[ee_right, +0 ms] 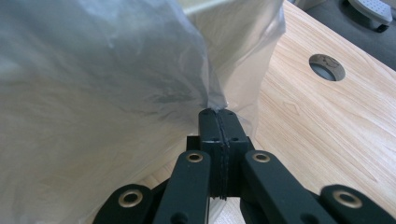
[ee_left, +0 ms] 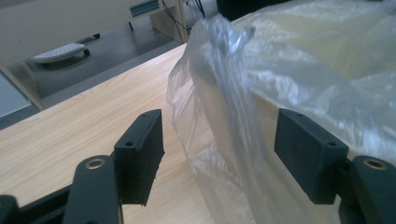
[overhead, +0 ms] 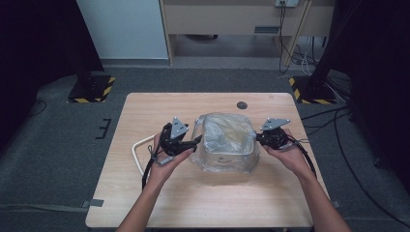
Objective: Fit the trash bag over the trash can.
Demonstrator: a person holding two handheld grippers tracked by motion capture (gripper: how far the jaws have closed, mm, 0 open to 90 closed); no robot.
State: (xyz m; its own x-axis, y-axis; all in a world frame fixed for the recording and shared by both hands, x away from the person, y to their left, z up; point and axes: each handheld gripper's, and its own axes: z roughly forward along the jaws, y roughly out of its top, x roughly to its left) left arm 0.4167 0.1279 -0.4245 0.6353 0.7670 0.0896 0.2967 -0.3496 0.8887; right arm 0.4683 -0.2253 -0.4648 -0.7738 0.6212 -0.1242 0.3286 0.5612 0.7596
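A clear plastic bag (overhead: 225, 137) is draped over a white bin (overhead: 226, 163) at the middle of the wooden table (overhead: 159, 193). My left gripper (overhead: 196, 141) is at the bag's left side. In the left gripper view it (ee_left: 219, 123) stands open, with a loose fold of the bag (ee_left: 224, 70) hanging between the jaws and touching neither pad. My right gripper (overhead: 257, 137) is at the bag's right side. In the right gripper view it (ee_right: 219, 114) is shut on a pinch of the bag's film (ee_right: 116, 70), which stretches away from the pinch.
A round cable hole (overhead: 241, 105) lies in the table behind the bin, also seen as the hole (ee_right: 327, 66) in the right gripper view. A white loop (overhead: 138, 152) lies on the table left of my left hand. Grey floor surrounds the table.
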